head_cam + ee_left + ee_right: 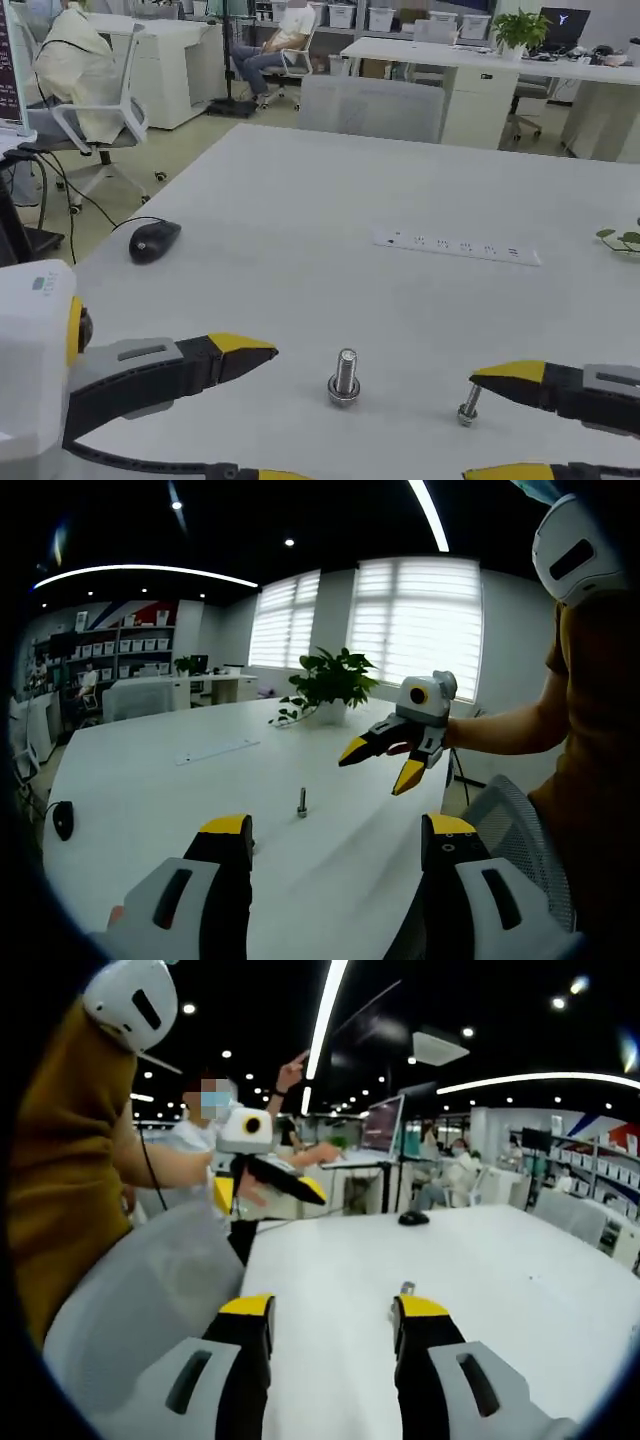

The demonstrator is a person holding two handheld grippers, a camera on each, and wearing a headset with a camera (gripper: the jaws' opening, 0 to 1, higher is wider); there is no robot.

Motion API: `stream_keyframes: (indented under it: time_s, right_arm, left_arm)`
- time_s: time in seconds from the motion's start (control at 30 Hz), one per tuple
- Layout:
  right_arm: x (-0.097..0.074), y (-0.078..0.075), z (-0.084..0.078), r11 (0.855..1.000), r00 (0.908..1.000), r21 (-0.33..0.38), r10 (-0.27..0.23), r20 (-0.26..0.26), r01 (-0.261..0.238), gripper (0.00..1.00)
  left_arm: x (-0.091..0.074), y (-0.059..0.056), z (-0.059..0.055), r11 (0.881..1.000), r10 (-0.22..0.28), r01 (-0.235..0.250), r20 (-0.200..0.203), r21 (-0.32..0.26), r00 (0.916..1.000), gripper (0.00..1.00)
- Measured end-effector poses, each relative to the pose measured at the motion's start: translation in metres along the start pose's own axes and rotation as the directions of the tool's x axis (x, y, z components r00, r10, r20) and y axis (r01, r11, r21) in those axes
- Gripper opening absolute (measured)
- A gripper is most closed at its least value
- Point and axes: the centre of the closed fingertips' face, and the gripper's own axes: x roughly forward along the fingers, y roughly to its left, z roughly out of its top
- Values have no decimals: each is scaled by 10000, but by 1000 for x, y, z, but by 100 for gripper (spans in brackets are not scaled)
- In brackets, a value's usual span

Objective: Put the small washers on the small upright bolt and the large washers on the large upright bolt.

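At the lower left of the head view, the left tool hangs over the counter. Its yellow-tipped jaws are wide apart with nothing between them, and they point toward the middle of the frame. Just right of its upper tip, in the lower middle, stands the large upright bolt, its long axis vertical. A ring-like collar at its foot may be a washer, but it is too small to be sure.

Further right, the small upright bolt stands with a slight lean, directly under the upper jaw tip of the right tool. That tool's jaws are likewise spread and empty.

So each bolt lies nearest a different tool: the large one beside the left tool, the small one practically within the right tool's opening. In the right gripper view, what is likely the small upright bolt peeks up just beyond the right-hand jaw tip. Any washer bound for it would probably have to come down along that vertical axis, and the right tool is the closer one.
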Motion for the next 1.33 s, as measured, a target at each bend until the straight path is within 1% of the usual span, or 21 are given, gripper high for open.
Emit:
stream_keyframes:
  time_s: [0.1, 0.23, 0.33, 0.4, 0.5, 0.7, 0.83, 0.9, 1.1, 1.2, 1.27, 1.33]
  right_arm:
    - [-6, 3, -7, 9999, 9998, 54, -132, -148, 133, 50]
    - [-14, 5, -14, 9990, 9991, 233, -391, -133, 394, 54]
    - [-21, 5, -17, 9975, 9978, 263, -646, -129, 649, 56]
    - [-25, 6, -18, 9972, 9974, 242, -708, -128, 710, 57]
    - [-33, 4, -18, 9953, 9954, 170, -953, -15, 953, 60]
    - [-40, 0, -21, 9922, 9925, 224, -1225, -40, 1225, 61]
    - [-40, 0, -23, 9926, 9927, 191, -1196, -158, 1199, 62]
    - [-39, -1, -22, 9929, 9931, 240, -1166, -113, 1169, 62]
    - [-36, 1, -22, 9941, 9942, 150, -1068, -144, 1070, 62]
    - [-37, 0, -24, 9939, 9936, 75, -1096, -279, 1098, 62]
    - [-38, 0, -24, 9938, 9938, 124, -1098, -191, 1101, 62]
    - [-39, 1, -25, 9939, 9936, 99, -1094, -270, 1097, 62]
  left_arm:
    - [1, -1, 0, 10000, -41, 41, -33, 6, 10000, 68]
    - [3, -3, 0, 10000, -91, 91, -14, 10, 10000, 69]
    - [2, -1, 0, 10000, -31, 32, 57, -31, 10000, 69]
    - [1, -2, 0, 10000, -48, 49, 133, -26, 9999, 70]
    - [1, -2, 0, 10000, -23, 22, 142, 41, 9999, 69]
    - [-1, -1, 2, 9999, 97, -99, 268, 60, 9996, 69]
    - [-1, -2, -1, 9999, 118, -119, 175, 18, 9998, 69]
    - [-1, -1, -2, 9999, 138, -139, 150, 29, 9998, 69]
    - [-3, 0, 1, 9997, 227, -228, 177, 64, 9996, 69]
    - [-3, 0, 2, 9996, 261, -263, 208, 95, 9994, 69]
    - [-4, 0, 2, 9996, 283, -285, 211, 92, 9994, 69]
    - [-3, 0, 2, 9996, 273, -276, 230, 90, 9994, 69]
